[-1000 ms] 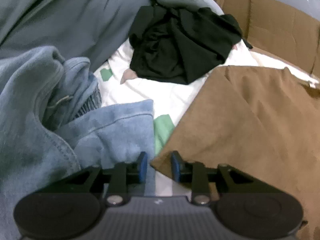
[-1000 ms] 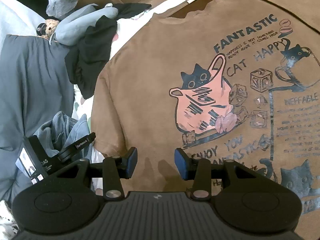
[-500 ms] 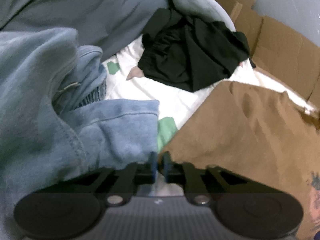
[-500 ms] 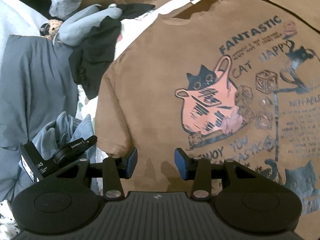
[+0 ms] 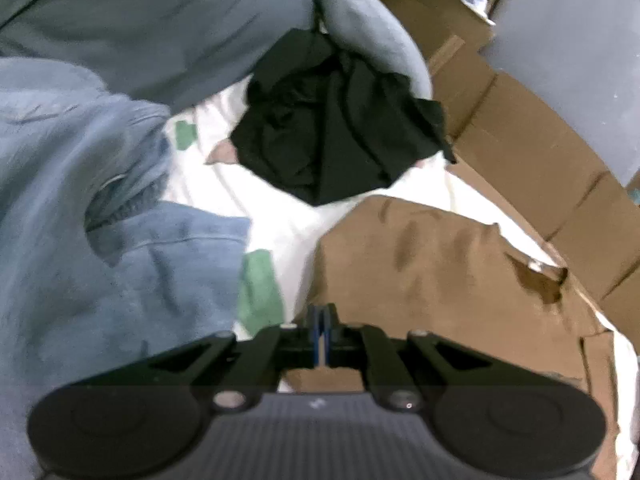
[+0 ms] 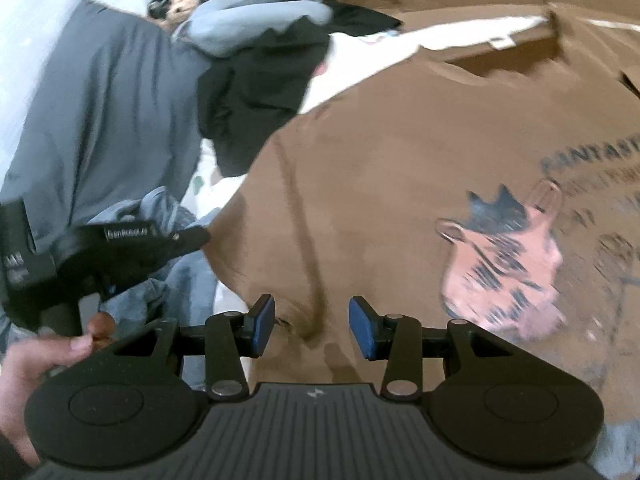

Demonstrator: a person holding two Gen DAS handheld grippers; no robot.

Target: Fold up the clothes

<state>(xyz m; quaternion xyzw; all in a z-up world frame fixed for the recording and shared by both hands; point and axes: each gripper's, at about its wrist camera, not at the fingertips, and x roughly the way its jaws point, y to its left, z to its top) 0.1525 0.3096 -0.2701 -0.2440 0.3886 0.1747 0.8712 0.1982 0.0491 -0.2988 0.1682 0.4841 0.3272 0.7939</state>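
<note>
The left gripper [image 5: 320,322] is clamped on the edge of the brown T-shirt [image 5: 432,272], lifting that corner off the white patterned sheet [image 5: 280,216]. The right gripper [image 6: 312,326] hangs above the shirt with jaws apart, nothing between them. Denim jeans [image 5: 100,260] and a black garment [image 5: 332,132] lie beside the shirt on the sheet

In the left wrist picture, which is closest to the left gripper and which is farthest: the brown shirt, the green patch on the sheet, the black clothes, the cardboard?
1. brown shirt, pinched in the left gripper.
2. green patch, just left of the fingers.
3. black clothes, farther up the middle.
4. cardboard, behind, upper right.
</note>
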